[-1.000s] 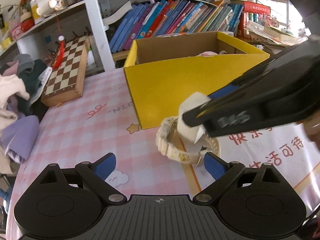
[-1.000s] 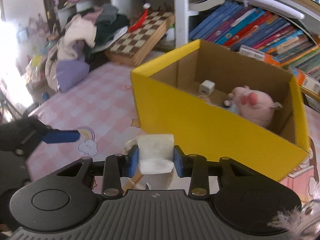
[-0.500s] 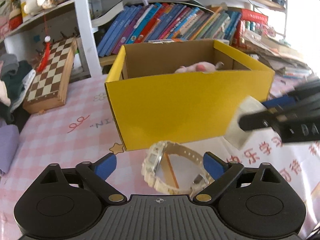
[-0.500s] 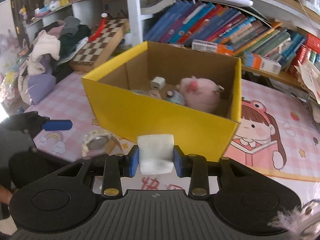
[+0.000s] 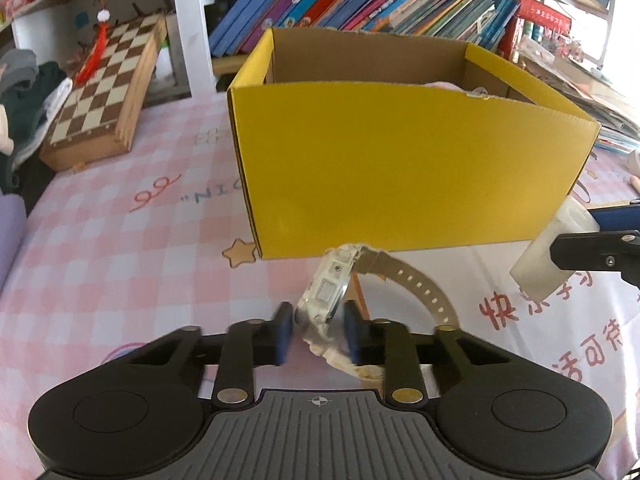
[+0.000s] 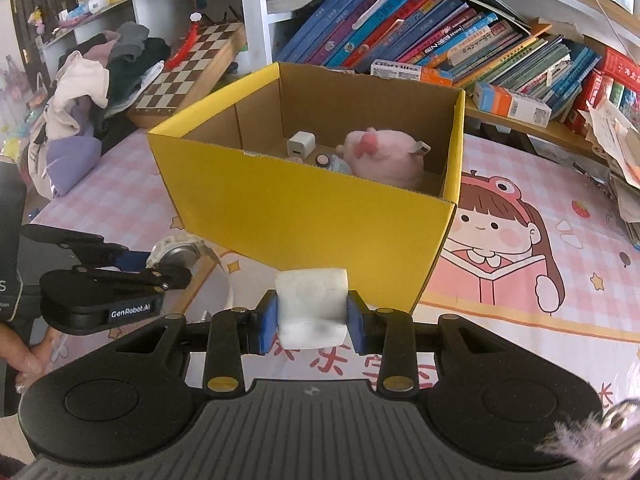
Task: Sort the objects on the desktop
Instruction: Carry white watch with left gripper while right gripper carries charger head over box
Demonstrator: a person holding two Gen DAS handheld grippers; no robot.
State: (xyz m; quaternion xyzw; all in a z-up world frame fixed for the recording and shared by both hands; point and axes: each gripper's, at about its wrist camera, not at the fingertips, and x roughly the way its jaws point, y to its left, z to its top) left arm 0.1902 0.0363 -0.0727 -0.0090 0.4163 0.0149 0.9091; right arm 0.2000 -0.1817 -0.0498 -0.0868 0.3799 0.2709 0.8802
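A yellow cardboard box [image 5: 400, 168] stands open on the pink tablecloth; it also shows in the right wrist view [image 6: 312, 208]. Inside lie a pink plush toy [image 6: 384, 156], a white charger cube [image 6: 301, 145] and a small round item. My left gripper [image 5: 318, 330] is shut on a cream wristwatch [image 5: 326, 300] just in front of the box, its strap trailing right. My right gripper [image 6: 312, 316] is shut on a white block [image 6: 311, 306], held before the box's near right corner; the block also shows in the left wrist view [image 5: 554, 248].
A wooden chessboard case [image 5: 106, 92] leans at the back left beside a pile of clothes [image 6: 92, 80]. Shelves of books [image 5: 360, 4] run behind the box. Stacked papers [image 6: 624, 152] lie at the right edge.
My left gripper has closed on the watch, tilting it onto its edge. My right gripper with the white block has drawn back to the right of the box.
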